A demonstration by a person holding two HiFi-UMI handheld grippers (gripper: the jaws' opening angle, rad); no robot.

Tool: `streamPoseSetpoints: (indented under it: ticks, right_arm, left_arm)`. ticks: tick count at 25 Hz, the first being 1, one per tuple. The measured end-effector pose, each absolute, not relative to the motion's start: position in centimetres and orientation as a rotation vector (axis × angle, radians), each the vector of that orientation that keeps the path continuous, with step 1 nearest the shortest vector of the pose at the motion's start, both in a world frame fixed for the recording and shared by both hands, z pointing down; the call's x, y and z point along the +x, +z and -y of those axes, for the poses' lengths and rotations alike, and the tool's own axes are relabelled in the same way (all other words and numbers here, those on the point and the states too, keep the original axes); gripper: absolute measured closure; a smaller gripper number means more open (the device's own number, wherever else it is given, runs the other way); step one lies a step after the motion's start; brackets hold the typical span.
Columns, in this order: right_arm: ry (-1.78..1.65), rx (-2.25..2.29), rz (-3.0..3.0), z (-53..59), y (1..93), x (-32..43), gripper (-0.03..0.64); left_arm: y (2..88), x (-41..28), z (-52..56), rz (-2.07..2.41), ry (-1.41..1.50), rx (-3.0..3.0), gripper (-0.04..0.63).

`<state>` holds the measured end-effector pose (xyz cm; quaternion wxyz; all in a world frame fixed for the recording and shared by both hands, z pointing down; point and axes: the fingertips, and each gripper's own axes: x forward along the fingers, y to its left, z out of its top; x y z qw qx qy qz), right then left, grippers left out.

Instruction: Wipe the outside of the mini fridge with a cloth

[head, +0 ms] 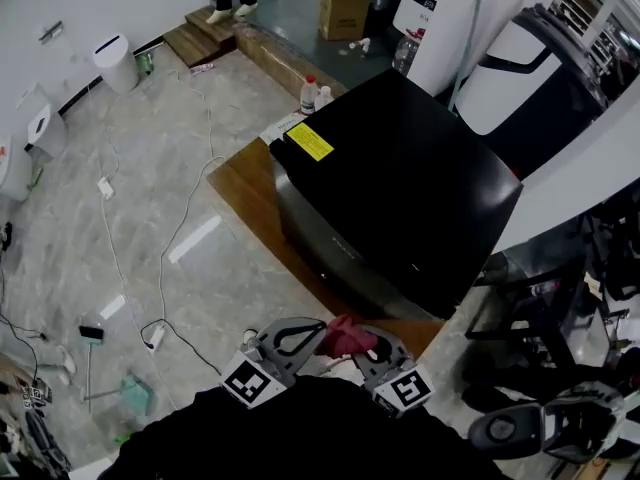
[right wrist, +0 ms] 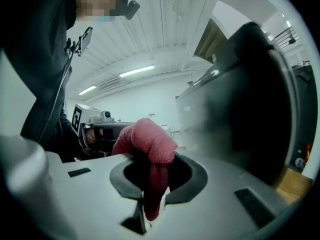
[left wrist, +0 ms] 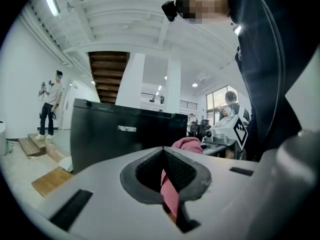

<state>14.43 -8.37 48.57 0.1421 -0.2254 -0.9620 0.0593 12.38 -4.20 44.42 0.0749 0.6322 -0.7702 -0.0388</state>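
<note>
Black boxy mini fridge [head: 400, 168] on low wooden platform [head: 245, 190], yellow sticker [head: 309, 141] at top rear-left corner. Pink-red woven cloth [head: 345, 335] hangs between both grippers, close to person's body, just off fridge's near front corner, not touching it. Left gripper [head: 300, 338]: fingers [left wrist: 145, 171] clenched on cloth's end. Right gripper [head: 378, 353]: fingers [right wrist: 182, 176] clenched on cloth, bunched above them. Open grey tiled floor [head: 140, 168] left of platform edge, white cable [head: 172, 243] trailing across. Right side crowded: black chairs [head: 520, 318], white panel [head: 590, 168].
</note>
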Motion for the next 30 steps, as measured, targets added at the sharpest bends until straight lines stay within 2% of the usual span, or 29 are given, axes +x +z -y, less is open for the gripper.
streamPoseSetpoints:
  ticks: [8,15,22,30]
  right_arm:
    - [0.231,-0.785,2.808,-7.9,45.6,3.6,0.569]
    - [0.280,-0.859,2.825,-17.8,44.0,-2.0,0.569]
    - [0.375,-0.872,2.795,-22.5,43.9,-6.8,0.568]
    - [0.504,-0.878,2.836,-24.9,42.8,-15.4,0.568]
  left_arm:
    - [44.3,2.6,-13.0,2.458,-0.120,1.683,0.591]
    - [42.5,-2.3,-24.0,2.569,-0.114,1.551,0.591]
    - [41.7,-6.4,-29.0,2.649,-0.178,1.417,0.591]
    - [40.4,-14.3,-31.6,2.731,-0.140,1.351,0.591]
